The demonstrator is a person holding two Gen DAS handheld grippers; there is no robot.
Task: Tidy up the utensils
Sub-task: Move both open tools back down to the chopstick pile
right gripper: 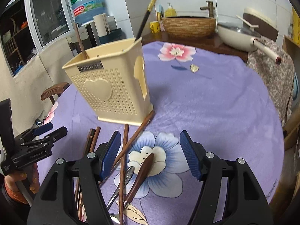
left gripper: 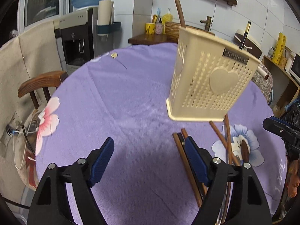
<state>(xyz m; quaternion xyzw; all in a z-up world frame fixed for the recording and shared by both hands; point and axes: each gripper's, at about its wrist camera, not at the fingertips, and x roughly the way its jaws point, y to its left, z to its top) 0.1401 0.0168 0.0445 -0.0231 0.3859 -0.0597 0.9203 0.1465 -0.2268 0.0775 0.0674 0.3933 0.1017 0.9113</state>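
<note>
From the left wrist, our left gripper [left gripper: 150, 161] hangs over the purple tablecloth [left gripper: 120, 101] with its jaws standing wide and nothing between them. Just outside its right pad lie two brown chopsticks [left gripper: 180, 150], side by side, long axis running away from us toward the cream holder [left gripper: 208, 75]. That holder stands upright on the cloth ahead and to the right, with a brown stick and a dark one already poking out of its top.

Now the right wrist. Our right gripper [right gripper: 150, 153] is also spread wide and empty, poised above the loose pile: two crossed chopsticks [right gripper: 131, 142] fanning up toward the holder's foot, a wooden-handled utensil [right gripper: 142, 174] and a metal spoon [right gripper: 129, 174] lying on the blue flower, both slanting toward the upper right. The handle's wooden end points away from us, its metal collar toward us.

We'd judge all of these light, stiff and not fragile. The chopsticks are thin and smooth and likely to roll, so take them near mid-length, pads squeezing across the long axis. The spoon looks slick; the wooden handle offers the surer grip.
</note>
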